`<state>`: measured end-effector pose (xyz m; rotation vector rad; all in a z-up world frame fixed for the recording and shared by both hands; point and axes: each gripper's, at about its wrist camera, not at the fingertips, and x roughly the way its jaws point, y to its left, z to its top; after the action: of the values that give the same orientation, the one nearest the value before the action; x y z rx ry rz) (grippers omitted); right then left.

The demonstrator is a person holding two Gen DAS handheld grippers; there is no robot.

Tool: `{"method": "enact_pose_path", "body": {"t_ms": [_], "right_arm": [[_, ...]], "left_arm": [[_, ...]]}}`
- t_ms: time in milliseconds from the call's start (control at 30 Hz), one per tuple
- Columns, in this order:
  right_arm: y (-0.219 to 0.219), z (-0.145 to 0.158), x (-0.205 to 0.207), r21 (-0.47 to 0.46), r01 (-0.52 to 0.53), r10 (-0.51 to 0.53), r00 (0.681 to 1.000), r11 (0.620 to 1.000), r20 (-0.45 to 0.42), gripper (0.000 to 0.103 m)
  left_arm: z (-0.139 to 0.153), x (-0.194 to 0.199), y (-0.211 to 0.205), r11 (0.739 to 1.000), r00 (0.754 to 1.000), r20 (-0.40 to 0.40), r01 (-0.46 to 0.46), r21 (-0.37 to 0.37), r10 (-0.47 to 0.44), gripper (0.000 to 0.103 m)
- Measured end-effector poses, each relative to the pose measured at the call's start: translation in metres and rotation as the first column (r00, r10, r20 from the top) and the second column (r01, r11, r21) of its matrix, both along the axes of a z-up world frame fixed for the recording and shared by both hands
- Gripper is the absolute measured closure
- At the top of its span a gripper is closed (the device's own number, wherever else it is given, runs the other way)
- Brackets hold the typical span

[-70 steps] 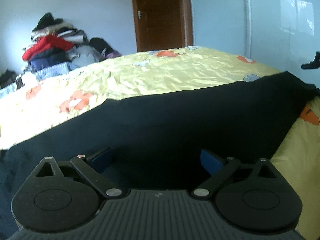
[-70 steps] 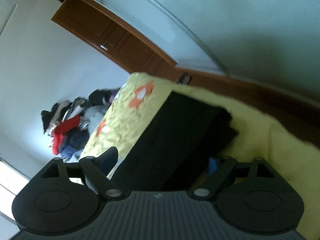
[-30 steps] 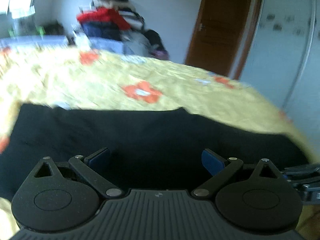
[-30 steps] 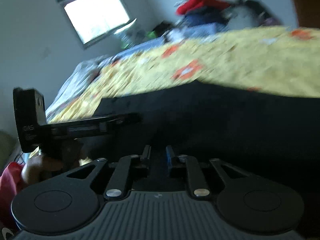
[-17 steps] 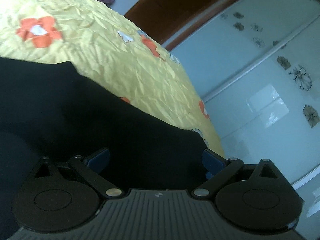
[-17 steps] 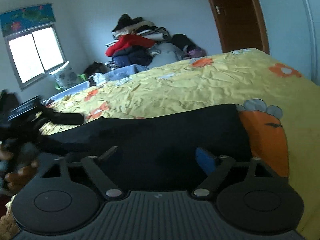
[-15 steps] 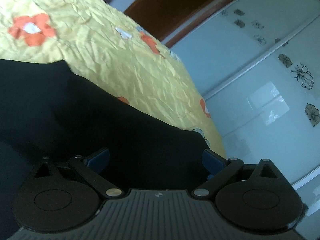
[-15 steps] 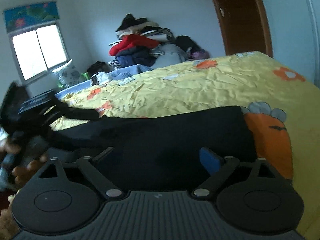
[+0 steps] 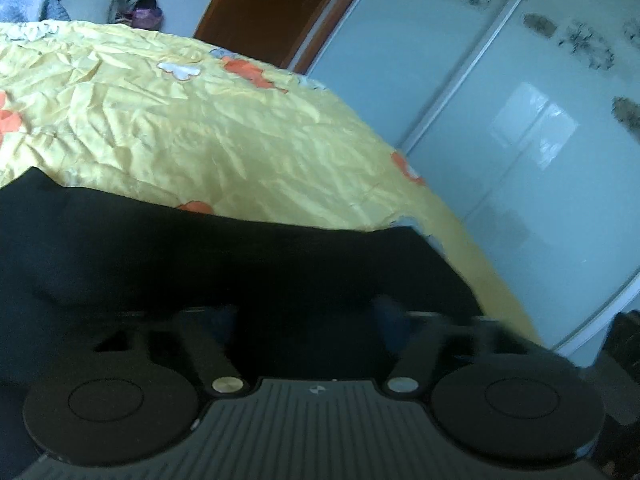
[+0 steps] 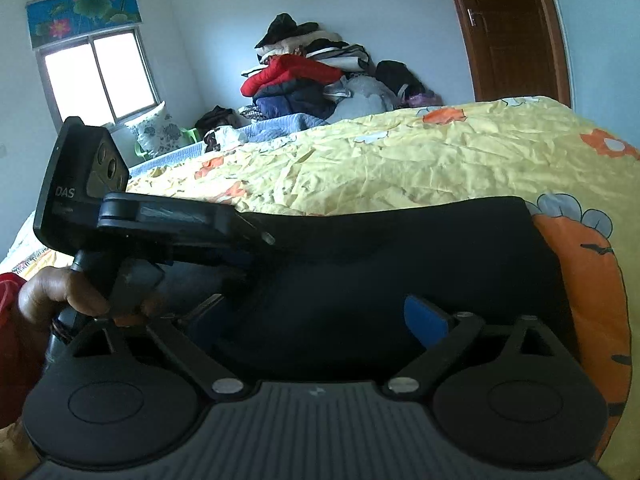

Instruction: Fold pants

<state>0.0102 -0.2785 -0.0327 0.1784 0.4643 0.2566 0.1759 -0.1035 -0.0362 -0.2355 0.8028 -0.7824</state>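
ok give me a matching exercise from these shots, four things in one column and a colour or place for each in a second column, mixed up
Things:
1. pants
2. bedsheet
3. door
4. pile of clothes

Colour or place:
A. brown wood, behind the bed's far right corner
B. yellow with orange flowers, spread under everything
C. black, lying flat on the bed in front of both cameras
D. heaped against the back wall, with a red piece in it

Pairs: 1-C, 2-B, 3-A, 4-D
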Motion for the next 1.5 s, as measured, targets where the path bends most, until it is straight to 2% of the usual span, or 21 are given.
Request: {"method": "enact_pose_path", "body": {"t_ms": [67,100,167,333,400,500,533,600,667,733,800,867,900,933,1000,1133,1233,1333,1400,1433,1500], "right_arm": [[0.002,0.000,0.000,-0.010,-0.002,0.002,1.000,1.000,-0.002,0.006],[0.002,0.000,0.000,-0.015,-0.002,0.002,1.000,1.000,-0.003,0.006],[0.004,0.000,0.000,-0.023,-0.002,0.002,1.000,1.000,-0.004,0.006],[0.007,0.004,-0.002,-0.036,-0.014,0.014,1.000,0.999,-0.008,0.006],[0.009,0.005,-0.003,-0.034,-0.038,0.037,0.999,0.999,-0.006,0.006],[0.010,0.008,-0.005,-0.012,-0.093,0.093,0.996,0.996,-0.011,0.006],[0.010,0.008,-0.007,-0.015,-0.104,0.104,0.995,0.994,-0.008,0.006],[0.009,0.010,-0.009,-0.025,-0.106,0.106,0.994,0.994,-0.006,0.006],[0.005,0.011,-0.010,-0.024,-0.102,0.102,0.995,0.995,-0.008,0.006],[-0.001,0.015,-0.013,-0.040,-0.055,0.056,0.998,0.998,0.015,0.006],[-0.010,0.023,-0.017,-0.072,0.035,-0.031,0.998,0.997,0.048,0.006],[-0.027,0.032,-0.020,-0.073,0.126,-0.121,0.990,0.989,0.076,0.006],[-0.036,0.035,-0.021,-0.067,0.169,-0.163,0.983,0.983,0.083,0.006],[-0.046,0.038,-0.022,-0.062,0.217,-0.212,0.974,0.974,0.086,0.006],[-0.064,0.040,-0.021,-0.059,0.307,-0.303,0.950,0.950,0.069,0.006],[-0.079,0.032,-0.017,-0.100,0.378,-0.378,0.926,0.921,0.013,0.001],[-0.073,0.027,-0.012,-0.155,0.345,-0.348,0.937,0.926,0.010,0.001],[-0.059,0.019,0.000,-0.303,0.313,-0.330,0.944,0.900,-0.005,0.000],[-0.051,0.005,0.007,-0.469,0.248,-0.314,0.947,0.847,-0.066,0.000],[-0.050,0.006,0.000,-0.488,0.231,-0.288,0.957,0.842,-0.043,0.000],[-0.052,0.011,-0.006,-0.496,0.198,-0.274,0.958,0.845,-0.084,0.000]], "left_arm": [[-0.002,0.003,0.003,0.999,1.000,-0.010,-0.029,0.012,0.029,0.087],[-0.004,0.006,0.005,0.999,0.999,-0.028,-0.032,-0.007,0.032,0.092],[-0.004,0.006,0.009,0.998,0.998,-0.028,-0.055,-0.029,0.054,0.094],[0.012,-0.011,0.019,0.994,0.991,0.086,-0.106,-0.001,0.106,0.095],[0.018,-0.014,0.032,0.991,0.986,0.105,-0.132,-0.001,0.131,0.095],[0.027,-0.022,0.052,0.980,0.969,0.165,-0.196,0.044,0.186,0.096],[0.028,-0.024,0.059,0.974,0.961,0.182,-0.220,0.058,0.206,0.101],[0.027,-0.022,0.068,0.963,0.953,0.190,-0.255,0.087,0.236,0.103],[0.020,-0.013,0.072,0.961,0.963,0.132,-0.250,0.120,0.234,0.101],[0.015,-0.011,0.075,0.952,0.958,0.100,-0.279,0.124,0.268,0.093],[0.016,-0.013,0.075,0.945,0.950,0.118,-0.302,0.127,0.288,0.091],[0.022,-0.015,0.071,0.941,0.947,0.141,-0.306,0.145,0.287,0.080],[0.025,-0.016,0.068,0.939,0.946,0.159,-0.307,0.155,0.283,0.066],[0.028,-0.017,0.064,0.938,0.944,0.180,-0.305,0.166,0.275,0.047],[0.033,-0.021,0.054,0.936,0.940,0.224,-0.301,0.182,0.258,0.031],[0.038,-0.027,0.025,0.942,0.941,0.294,-0.239,0.234,0.166,0.024],[0.033,-0.031,-0.001,0.930,0.941,0.326,-0.197,0.312,0.090,0.019],[0.022,-0.035,-0.025,0.896,0.929,0.368,-0.178,0.406,0.017,0.010],[0.008,-0.036,-0.040,0.848,0.917,0.397,-0.175,0.501,-0.045,0.008],[0.003,-0.036,-0.043,0.822,0.911,0.409,-0.190,0.536,-0.056,0.007],[0.004,-0.039,-0.040,0.824,0.897,0.440,-0.217,0.524,-0.043,0.008]]}}
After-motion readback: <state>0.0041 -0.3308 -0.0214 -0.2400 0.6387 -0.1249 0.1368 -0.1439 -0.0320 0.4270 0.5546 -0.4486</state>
